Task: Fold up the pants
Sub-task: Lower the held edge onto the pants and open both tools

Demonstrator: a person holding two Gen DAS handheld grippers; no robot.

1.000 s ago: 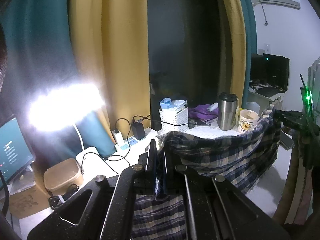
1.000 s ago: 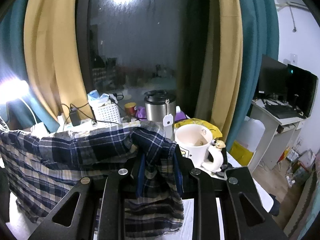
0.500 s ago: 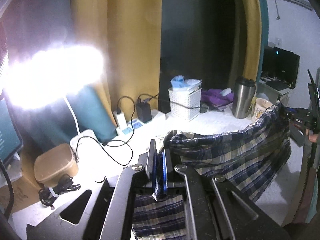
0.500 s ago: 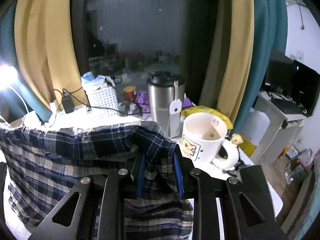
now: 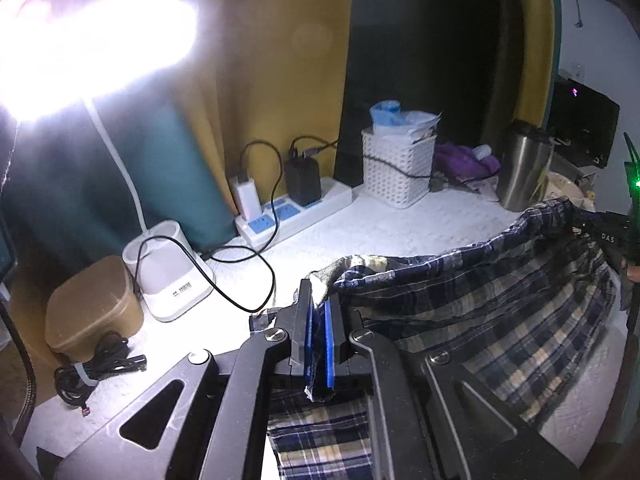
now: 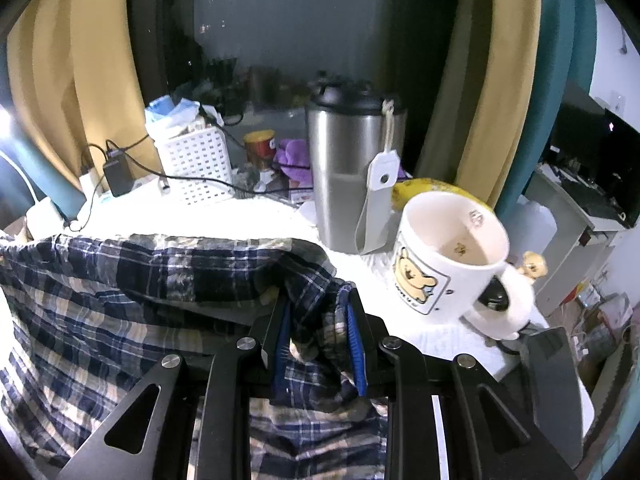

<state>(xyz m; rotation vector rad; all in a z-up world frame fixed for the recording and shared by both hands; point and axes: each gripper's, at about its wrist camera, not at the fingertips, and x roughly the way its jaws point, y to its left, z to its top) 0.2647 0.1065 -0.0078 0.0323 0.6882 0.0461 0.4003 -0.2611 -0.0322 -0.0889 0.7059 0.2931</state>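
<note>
Left gripper [image 5: 319, 334] clamped on one corner of the plaid pants [image 5: 500, 312], right gripper [image 6: 318, 336] clamped on a bunched corner; pants hang stretched between them over white worktop [image 5: 400, 228]. One steel tumbler [image 6: 352, 168], one bear mug [image 6: 444, 256], one white basket [image 5: 396, 168], one lamp [image 5: 168, 272]. Yellow and teal curtains [image 5: 280, 60] far.

- A lit lamp [image 5: 168, 268] stands beside a brown box [image 5: 94, 304].
- A power strip [image 5: 294, 210] lies near a white basket [image 5: 396, 168].
- A steel tumbler [image 6: 346, 168] stands just beside a bear mug [image 6: 444, 256].
</note>
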